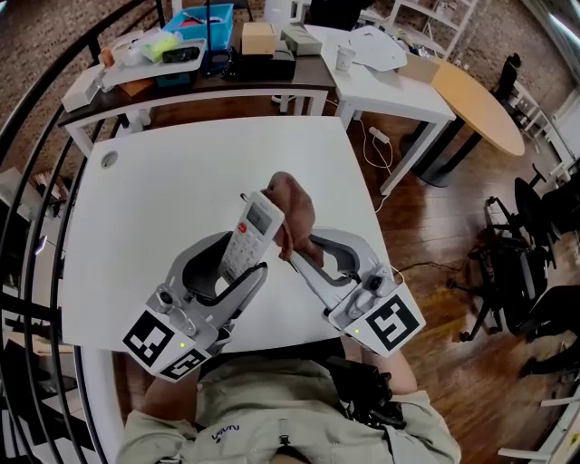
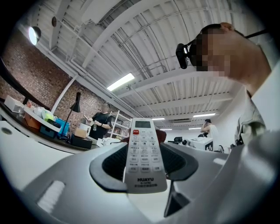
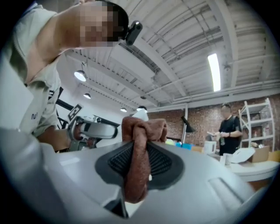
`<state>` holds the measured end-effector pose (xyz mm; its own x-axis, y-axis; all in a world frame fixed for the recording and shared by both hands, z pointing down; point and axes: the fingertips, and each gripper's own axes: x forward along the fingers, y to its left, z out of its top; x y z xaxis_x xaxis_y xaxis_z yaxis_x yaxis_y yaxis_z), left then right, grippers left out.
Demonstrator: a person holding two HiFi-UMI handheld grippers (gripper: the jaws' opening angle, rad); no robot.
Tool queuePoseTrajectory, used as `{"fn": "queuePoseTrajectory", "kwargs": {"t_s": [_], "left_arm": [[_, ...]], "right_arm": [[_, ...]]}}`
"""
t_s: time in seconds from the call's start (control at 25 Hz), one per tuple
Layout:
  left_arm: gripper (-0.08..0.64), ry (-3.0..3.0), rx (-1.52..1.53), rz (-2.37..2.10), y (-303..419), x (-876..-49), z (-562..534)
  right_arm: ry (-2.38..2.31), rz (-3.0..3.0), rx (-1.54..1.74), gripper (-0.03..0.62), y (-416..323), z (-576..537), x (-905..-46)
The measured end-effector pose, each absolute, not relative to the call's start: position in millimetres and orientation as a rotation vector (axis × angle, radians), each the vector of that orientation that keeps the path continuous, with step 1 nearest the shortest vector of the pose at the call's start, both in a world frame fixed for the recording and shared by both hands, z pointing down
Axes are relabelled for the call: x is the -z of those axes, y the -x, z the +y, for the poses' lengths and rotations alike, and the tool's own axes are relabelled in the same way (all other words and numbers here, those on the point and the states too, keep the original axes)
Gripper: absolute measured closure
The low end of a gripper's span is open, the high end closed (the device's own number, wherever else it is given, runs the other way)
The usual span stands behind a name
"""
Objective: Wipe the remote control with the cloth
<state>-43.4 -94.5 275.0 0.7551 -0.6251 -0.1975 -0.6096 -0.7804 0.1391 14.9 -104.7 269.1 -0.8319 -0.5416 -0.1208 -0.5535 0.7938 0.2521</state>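
A white remote control [image 1: 251,237] with a small screen and rows of buttons stands tilted above the white table [image 1: 163,190]. My left gripper [image 1: 243,261] is shut on its lower half; in the left gripper view the remote [image 2: 144,153] rises between the dark pads of the left gripper [image 2: 146,164]. A bunched reddish-brown cloth [image 1: 294,213] is pinched in my right gripper [image 1: 304,249] and rests against the remote's upper right side. In the right gripper view the cloth [image 3: 140,148] hangs between the pads of the right gripper [image 3: 139,164], and the remote's tip [image 3: 141,114] peeks out behind it.
A dark desk behind the table carries blue bins [image 1: 195,27] and a cardboard box [image 1: 257,38]. To the right are another white table [image 1: 390,82] and a round wooden table [image 1: 480,104]. A black railing [image 1: 36,136] curves along the left. Black chairs [image 1: 526,263] stand at the right.
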Motion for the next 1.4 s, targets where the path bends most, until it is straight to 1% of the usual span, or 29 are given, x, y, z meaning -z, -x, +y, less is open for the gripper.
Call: {"fn": "queuePoseTrajectory", "kwargs": {"t_s": [0.16,0.36,0.68,1.08,1.4], "left_arm": [[0.319,-2.887,0.357,-0.943,34,-275,-90],[0.319,-2.908,0.362,-0.856,25,-273,-82],[0.319,-2.912,0.409,-0.856,27,-263,-81],[0.319,-2.895,0.465,-0.982,44,-255,-88],[0.319,-2.863,0.488,-1.046,54,-256,-94]], "right_arm": [[1.034,2.78,-0.492,0.515,-42,-117,-241],[1.01,2.77,-0.537,0.515,-34,-116,-231],[0.887,2.884,-0.464,0.515,-1,-106,-252],[0.819,3.01,-0.489,0.515,26,-88,-282],[0.752,3.197,-0.536,0.515,33,-77,-313]]}}
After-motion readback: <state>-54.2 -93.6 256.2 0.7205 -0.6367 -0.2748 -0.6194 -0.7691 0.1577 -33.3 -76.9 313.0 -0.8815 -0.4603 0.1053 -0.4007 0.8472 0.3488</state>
